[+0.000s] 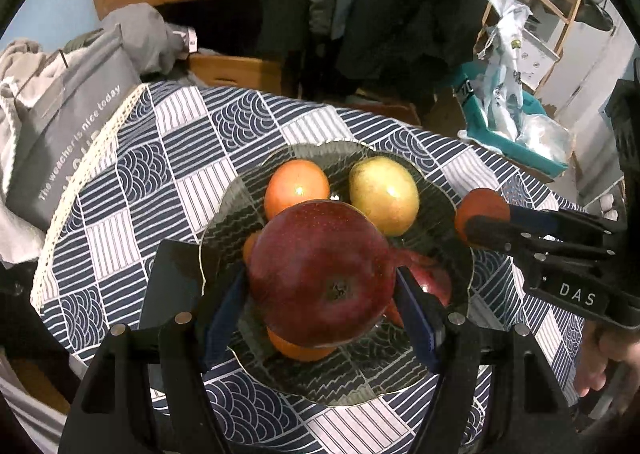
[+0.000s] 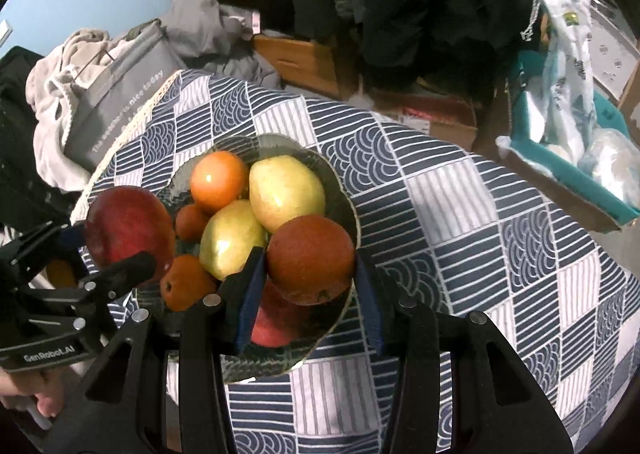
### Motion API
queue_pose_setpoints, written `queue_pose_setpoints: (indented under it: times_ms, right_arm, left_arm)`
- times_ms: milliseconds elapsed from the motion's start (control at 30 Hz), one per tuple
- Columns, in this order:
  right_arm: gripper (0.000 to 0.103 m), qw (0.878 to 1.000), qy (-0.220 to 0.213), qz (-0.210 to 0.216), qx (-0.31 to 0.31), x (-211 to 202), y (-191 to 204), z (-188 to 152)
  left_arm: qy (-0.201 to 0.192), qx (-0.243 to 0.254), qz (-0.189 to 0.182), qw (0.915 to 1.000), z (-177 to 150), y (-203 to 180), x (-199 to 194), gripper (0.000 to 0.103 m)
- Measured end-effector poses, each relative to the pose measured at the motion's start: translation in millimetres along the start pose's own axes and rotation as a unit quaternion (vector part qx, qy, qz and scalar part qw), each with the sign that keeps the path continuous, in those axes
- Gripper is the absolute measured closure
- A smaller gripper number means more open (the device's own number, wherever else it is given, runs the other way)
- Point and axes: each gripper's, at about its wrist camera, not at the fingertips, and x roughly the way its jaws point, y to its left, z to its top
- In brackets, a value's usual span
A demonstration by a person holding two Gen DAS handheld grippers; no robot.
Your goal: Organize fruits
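While both grippers hang over the glass plate, each is clamped on a fruit. Nearest in the left wrist view, the left gripper squeezes a big red apple between its blue pads, above the plate's near half. In the right wrist view the right gripper pinches a small orange over the plate's right rim; from the left view that gripper comes in from the right with the orange at its tips. Under the held fruit lie a second red apple and another small orange. Farther in sit a yellow-green pear-like fruit, a small dark orange, then a larger yellow-green fruit and a bright orange fruit, touching one another. A hand grips the left tool's handle. The plate rests on a blue-and-white patterned tablecloth. Beyond the table are a grey bag, crumpled clothes, dark coats and a teal box.
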Motion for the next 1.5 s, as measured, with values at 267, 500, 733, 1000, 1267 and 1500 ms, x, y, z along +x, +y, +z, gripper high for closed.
queue_pose_setpoints:
  times_ms: [267,500,733,1000,1267,1500]
  right_arm:
    - [0.058,1.0,0.019,0.005,-0.005,19.5,5.3,1.9]
    - [0.046,1.0,0.01,0.004,-0.005,17.7,5.9,6.7]
    - [0.046,1.0,-0.007,0.0,0.006,2.4,0.2,9.5]
    - [0.042,0.999,-0.04,-0.021,0.01,-32.6,-3.0,7.9]
    - [0.04,0.995,-0.08,-0.051,0.003,-76.4,-2.9,1.5]
    - [0.033,0.989,-0.118,-0.083,-0.011,-115.9,2.3,-6.2]
  left_arm:
    - [0.021,-0.007,0.006,0.9997,-2.3,3.9,15.3,0.028]
    - [0.037,0.002,0.009,0.9993,-5.7,2.9,29.5,0.028]
    - [0.006,0.015,0.027,0.9995,-2.7,-1.2,10.8,0.023]
    - [-0.004,0.034,0.024,0.9991,-1.5,-14.7,-2.9,0.023]
    - [-0.04,0.027,0.007,0.9988,2.3,-22.9,-39.9,0.023]
    - [-0.078,0.029,-0.005,0.9965,5.4,-32.0,-78.3,0.023]
